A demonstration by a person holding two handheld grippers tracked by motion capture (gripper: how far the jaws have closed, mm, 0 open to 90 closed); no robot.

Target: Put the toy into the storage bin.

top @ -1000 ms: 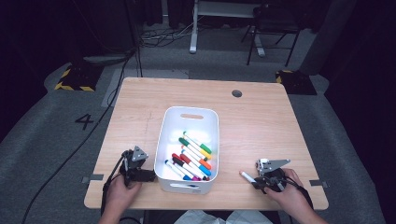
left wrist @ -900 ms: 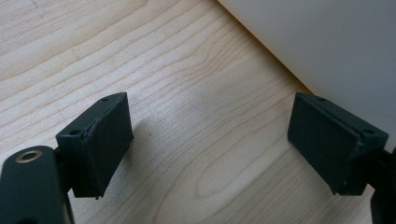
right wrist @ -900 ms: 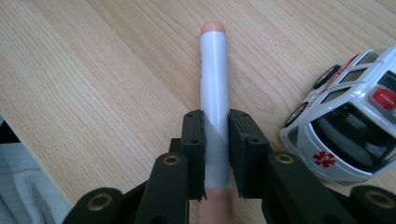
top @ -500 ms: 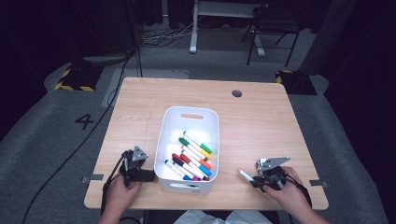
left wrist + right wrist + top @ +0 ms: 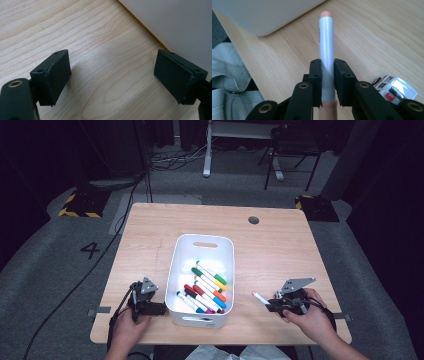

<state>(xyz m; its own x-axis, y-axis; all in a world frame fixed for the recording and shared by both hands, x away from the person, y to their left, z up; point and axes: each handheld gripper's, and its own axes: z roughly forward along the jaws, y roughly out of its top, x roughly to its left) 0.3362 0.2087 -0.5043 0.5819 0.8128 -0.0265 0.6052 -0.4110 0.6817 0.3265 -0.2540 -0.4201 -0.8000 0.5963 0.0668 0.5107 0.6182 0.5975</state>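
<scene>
From the high view, a white plastic bin [image 5: 202, 280] with a slot handle sat near the middle of the light wooden table [image 5: 280, 240], holding a heap of coloured marker pens [image 5: 205, 287]. The left gripper [image 5: 150, 304] rested on the table just beside the bin's left wall, in the person's left hand [image 5: 127, 330]. The right gripper [image 5: 272, 306], in the right hand [image 5: 307, 317], was to the right of the bin and apart from it, with a white marker with a peach-pink cap [image 5: 260, 298] sticking out toward the bin.

In the left gripper view, the jaws stood wide apart with nothing but bare wood between them; the bin's white wall [image 5: 175, 22] lay close by the right-hand jaw.

In the right gripper view, the jaws were clamped tight on the white marker's barrel [image 5: 326, 50], its capped end pointing away toward the bin's corner [image 5: 267, 15]. A small white toy car [image 5: 395, 88] lay on the table just beside the gripper.
</scene>
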